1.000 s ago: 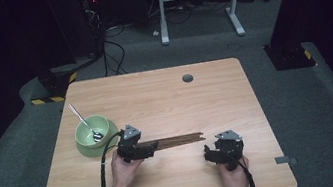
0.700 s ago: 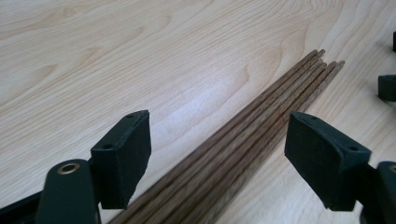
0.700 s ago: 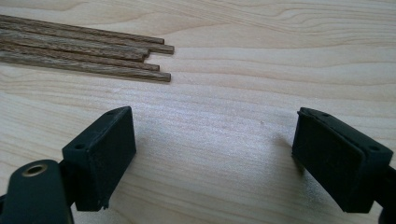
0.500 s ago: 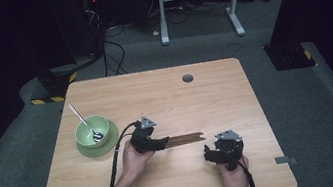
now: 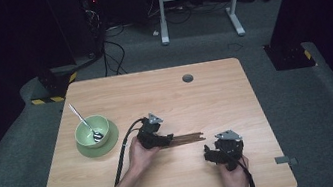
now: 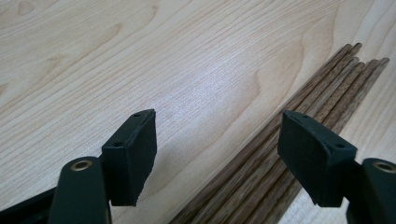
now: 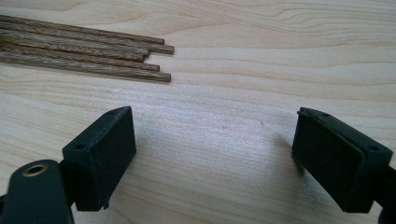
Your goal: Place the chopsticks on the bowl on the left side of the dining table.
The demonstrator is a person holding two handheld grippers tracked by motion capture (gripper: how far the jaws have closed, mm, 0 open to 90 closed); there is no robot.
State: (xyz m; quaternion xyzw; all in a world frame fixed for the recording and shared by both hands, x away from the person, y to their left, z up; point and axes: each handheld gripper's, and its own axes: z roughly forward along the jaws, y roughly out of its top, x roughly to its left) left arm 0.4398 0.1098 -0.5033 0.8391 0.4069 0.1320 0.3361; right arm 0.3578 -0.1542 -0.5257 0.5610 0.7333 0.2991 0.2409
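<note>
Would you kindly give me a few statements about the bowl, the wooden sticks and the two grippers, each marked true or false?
1. The spoon rests in the green bowl. True.
2. The left gripper is shut on the wooden sticks. False: its jaws are open, the sticks lying beside one jaw.
3. The right gripper is open over bare table. True.
4. The bowl stands on a red plate. False: the saucer is green.
5. The sticks stand upright. False: they lie flat.

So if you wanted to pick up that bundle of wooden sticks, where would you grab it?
Probably near the middle of the wooden sticks, coming straight down with a jaw on each long side. They lie flat, side by side, so squeezing across them should gather them. The left gripper, open, already hangs beside them.
</note>
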